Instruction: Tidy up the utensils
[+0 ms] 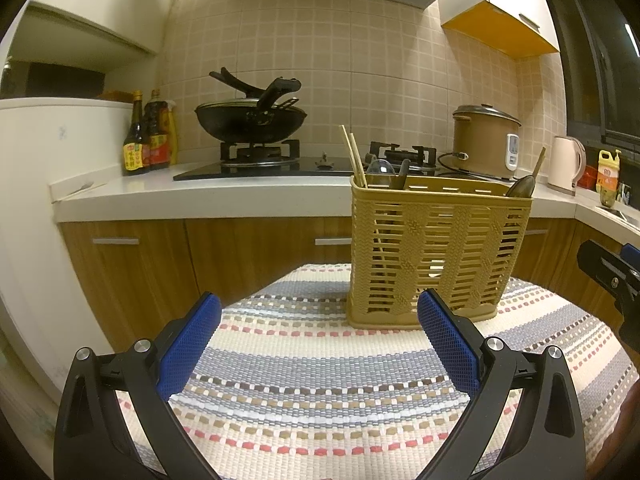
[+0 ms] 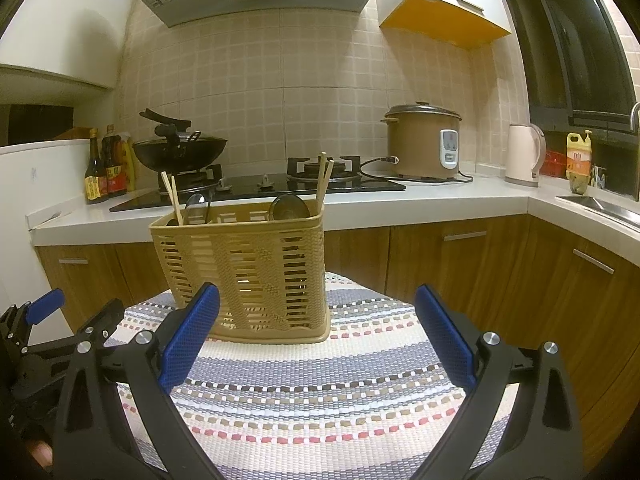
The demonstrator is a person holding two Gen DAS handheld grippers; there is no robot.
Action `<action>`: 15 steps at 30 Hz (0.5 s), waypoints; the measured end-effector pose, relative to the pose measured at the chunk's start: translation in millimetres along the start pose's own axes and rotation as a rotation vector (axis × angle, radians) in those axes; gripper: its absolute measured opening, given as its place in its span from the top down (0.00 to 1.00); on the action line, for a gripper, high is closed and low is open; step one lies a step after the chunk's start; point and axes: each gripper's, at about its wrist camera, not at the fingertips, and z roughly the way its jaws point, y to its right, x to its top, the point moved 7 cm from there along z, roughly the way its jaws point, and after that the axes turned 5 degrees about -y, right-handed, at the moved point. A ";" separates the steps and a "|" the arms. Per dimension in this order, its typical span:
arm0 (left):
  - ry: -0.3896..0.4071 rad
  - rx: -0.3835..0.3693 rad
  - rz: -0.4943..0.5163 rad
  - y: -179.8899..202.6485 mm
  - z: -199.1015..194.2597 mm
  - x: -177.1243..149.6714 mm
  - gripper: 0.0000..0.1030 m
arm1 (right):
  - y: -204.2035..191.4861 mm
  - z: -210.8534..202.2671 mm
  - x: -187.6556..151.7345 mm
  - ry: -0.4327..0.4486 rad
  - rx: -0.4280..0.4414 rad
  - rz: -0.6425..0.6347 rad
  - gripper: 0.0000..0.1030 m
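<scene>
Both claws released, holding nothing: left claw (image 1: 319, 334), right claw (image 2: 317, 328), low in frame over the striped mat (image 1: 320, 392). Utensil basket (image 1: 438, 256) stands center-right on the mat with chopsticks (image 1: 354, 158) and spoons (image 2: 289, 207) upright inside. No loose utensils visible; task looks near done.

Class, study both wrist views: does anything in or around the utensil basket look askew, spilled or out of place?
Nothing stands out. The basket stands upright on the striped mat, chopsticks and spoons merely leaning inside it. Both grippers, left gripper and right gripper, are open and empty.
</scene>
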 end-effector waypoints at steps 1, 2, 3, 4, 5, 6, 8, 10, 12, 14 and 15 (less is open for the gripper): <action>0.000 0.000 0.000 -0.6 0.0 0.4 0.07 | -0.9 -0.2 -0.2 0.001 0.000 0.000 0.09; 0.001 0.001 0.001 -0.4 -0.2 0.4 0.07 | -0.6 -0.3 -0.2 0.001 -0.001 -0.001 0.09; 0.002 0.002 0.000 -1.5 -1.0 0.7 0.07 | -0.9 -0.2 -0.1 0.001 -0.001 0.000 0.09; 0.001 0.001 -0.001 -1.5 -1.3 0.6 0.07 | -0.5 -0.1 -0.1 0.000 -0.001 0.001 0.09; 0.001 0.001 -0.001 -1.2 -1.5 0.4 0.07 | -1.4 -0.2 -0.1 0.000 -0.001 0.002 0.09; 0.001 0.003 0.001 -1.6 -1.5 0.5 0.07 | -1.1 -0.2 -0.1 0.000 0.000 0.004 0.09; 0.003 0.003 0.003 -1.9 -2.7 0.7 0.07 | -0.8 -0.1 0.0 -0.002 0.001 0.007 0.09; 0.001 0.004 0.002 -1.7 -2.7 0.5 0.07 | -1.0 -0.6 0.2 0.000 0.001 0.007 0.09; 0.000 0.002 0.002 -1.6 -2.9 0.7 0.07 | -1.0 -0.3 0.2 -0.001 0.002 0.006 0.08; 0.003 -0.001 0.001 -1.7 -3.7 1.1 0.07 | -1.2 -0.8 0.2 -0.001 0.008 0.008 0.08; 0.004 -0.001 0.003 -2.0 -3.5 1.6 0.08 | -1.4 -1.0 0.3 -0.001 0.009 0.008 0.08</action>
